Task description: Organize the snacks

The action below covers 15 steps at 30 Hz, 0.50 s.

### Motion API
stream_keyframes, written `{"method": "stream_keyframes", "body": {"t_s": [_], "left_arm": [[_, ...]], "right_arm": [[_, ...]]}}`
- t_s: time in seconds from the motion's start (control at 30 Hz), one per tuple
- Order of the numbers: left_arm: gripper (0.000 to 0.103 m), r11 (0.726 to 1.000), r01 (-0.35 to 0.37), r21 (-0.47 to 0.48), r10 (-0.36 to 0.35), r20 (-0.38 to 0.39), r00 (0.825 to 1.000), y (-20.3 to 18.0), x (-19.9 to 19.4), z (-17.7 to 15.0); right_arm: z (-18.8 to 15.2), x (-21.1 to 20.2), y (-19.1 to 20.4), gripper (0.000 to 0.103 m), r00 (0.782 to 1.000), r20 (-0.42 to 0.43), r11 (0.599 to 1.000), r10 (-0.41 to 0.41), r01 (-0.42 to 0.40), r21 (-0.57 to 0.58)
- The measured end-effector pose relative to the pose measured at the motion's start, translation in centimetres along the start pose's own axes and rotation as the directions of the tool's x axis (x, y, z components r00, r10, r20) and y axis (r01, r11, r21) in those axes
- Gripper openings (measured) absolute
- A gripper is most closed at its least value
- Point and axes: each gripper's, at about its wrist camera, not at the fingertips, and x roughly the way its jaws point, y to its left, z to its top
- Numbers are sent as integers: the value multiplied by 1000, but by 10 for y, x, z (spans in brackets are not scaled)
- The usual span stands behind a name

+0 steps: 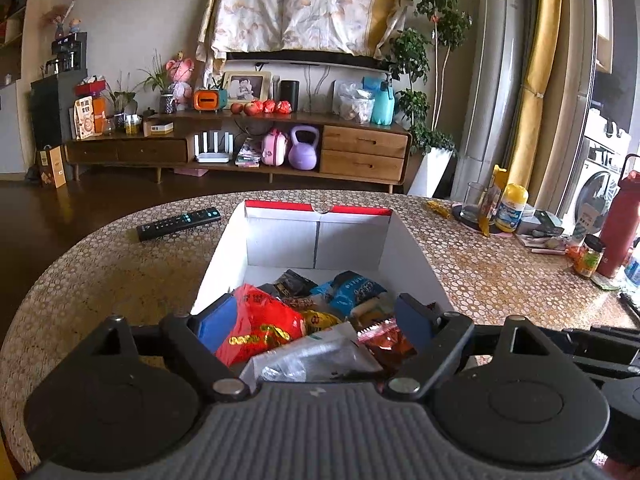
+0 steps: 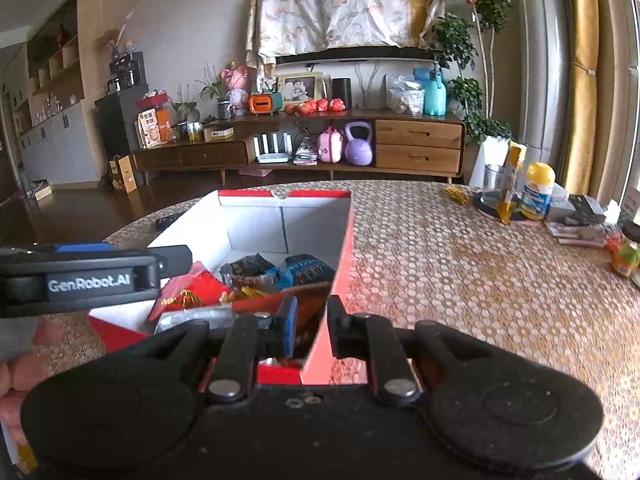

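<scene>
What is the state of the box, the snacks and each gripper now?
Box: open, on the table, partly filled.
Snacks: piled loose at the near end of the box.
Left gripper: open, over the snacks, holding nothing.
Right gripper: shut on the box wall.

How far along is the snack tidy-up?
Done: snack packets already sit piled in the box. In hand: the right claw is clamped on the box's side wall; the left claw is open over the packets, holding nothing. Left: no loose snacks show near the box.
</scene>
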Motion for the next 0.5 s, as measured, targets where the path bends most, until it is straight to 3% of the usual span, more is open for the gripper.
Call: {"method": "stream_keyframes", "body": {"t_s": [0.07,0.13,0.33,0.37,0.4,0.47,0.5], "left_arm": [[88,1000,-1,-2,1,2,1000,-2,-5,-4],[100,1000,-3,-3,3,10,1000,-5,-9,-7],[102,1000,-5,5,5,16,1000,-11,-16,-15],[102,1000,-8,9,8,17,1000,-13,-17,-17],[102,1000,-10,11,10,18,1000,-13,-18,-18],[102,1000,-4,9,3,21,1000,-13,-20,-19],[103,1000,-2,6,2,23,1000,-13,-20,-19]], "right_arm": [[-5,-3,-3,15,1000,2,1000,-6,6,11],[-11,-5,-5,16,1000,-1,1000,-10,10,17],[-22,-13,-7,25,1000,8,1000,-15,15,25],[-23,-15,-8,36,1000,12,1000,-17,17,26],[-24,-16,-8,61,1000,19,999,-21,20,30],[-27,-22,-10,98,997,61,998,-39,35,58],[-28,-23,-11,103,996,70,997,-49,45,59]]}}
